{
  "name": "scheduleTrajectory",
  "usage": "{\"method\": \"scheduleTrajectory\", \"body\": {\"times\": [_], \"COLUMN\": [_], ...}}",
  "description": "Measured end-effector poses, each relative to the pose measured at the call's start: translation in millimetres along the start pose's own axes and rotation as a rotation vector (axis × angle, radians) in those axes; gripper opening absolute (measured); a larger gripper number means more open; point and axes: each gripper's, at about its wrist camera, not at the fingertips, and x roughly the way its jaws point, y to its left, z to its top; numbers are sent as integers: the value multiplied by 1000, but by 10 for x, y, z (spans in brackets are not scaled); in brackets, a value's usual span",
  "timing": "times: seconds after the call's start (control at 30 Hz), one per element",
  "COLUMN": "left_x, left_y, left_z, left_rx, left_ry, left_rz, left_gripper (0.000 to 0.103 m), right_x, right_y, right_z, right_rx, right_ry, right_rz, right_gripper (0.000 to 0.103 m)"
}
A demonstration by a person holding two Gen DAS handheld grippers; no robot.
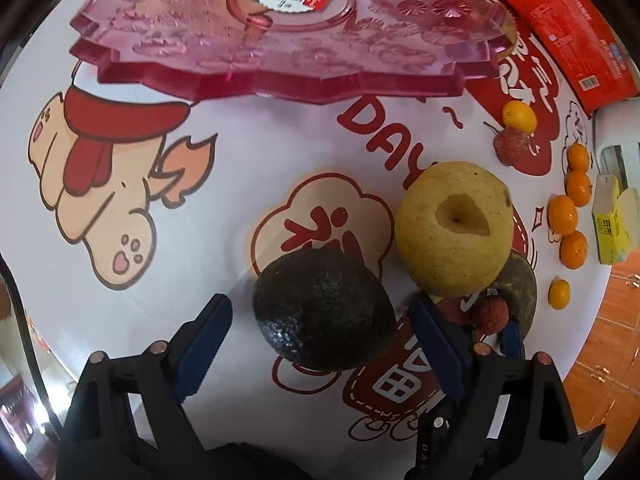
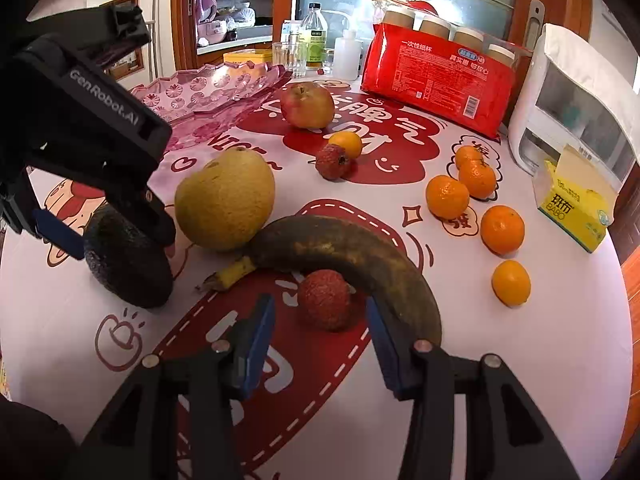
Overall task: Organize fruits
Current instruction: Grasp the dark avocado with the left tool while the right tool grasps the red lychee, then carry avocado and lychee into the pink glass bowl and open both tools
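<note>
My left gripper is open with its jaws on either side of a dark avocado, not closed on it; it also shows over the avocado in the right wrist view. My right gripper is open around a red lychee on the tablecloth. A yellow pear and a blackened banana lie between them. The pink plastic fruit tray stands at the far side, empty. An apple, a second lychee and several small oranges lie further off.
A red pack of paper cups, a white dispenser and a yellow tissue box stand at the back right. Bottles and glasses stand behind the tray. The table edge runs along the right.
</note>
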Motion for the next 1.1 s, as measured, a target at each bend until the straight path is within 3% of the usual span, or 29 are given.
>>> {"method": "scheduleTrajectory", "body": {"times": [0.17, 0.23, 0.47, 1.1], "left_x": [157, 223, 244, 192], "left_y": [-5, -5, -101, 294], "left_z": [13, 6, 43, -20], "left_rx": [-28, -33, -31, -56], "left_ry": [48, 69, 46, 72], "left_rz": [-5, -6, 23, -66], "left_gripper": [81, 73, 66, 63], "right_x": [58, 80, 98, -44], "right_y": [-20, -13, 14, 140], "right_z": [4, 5, 14, 5], "right_rx": [-1, -3, -14, -12], "right_ry": [3, 8, 7, 73], "right_rz": [8, 9, 2, -1], "right_gripper": [46, 43, 34, 28]}}
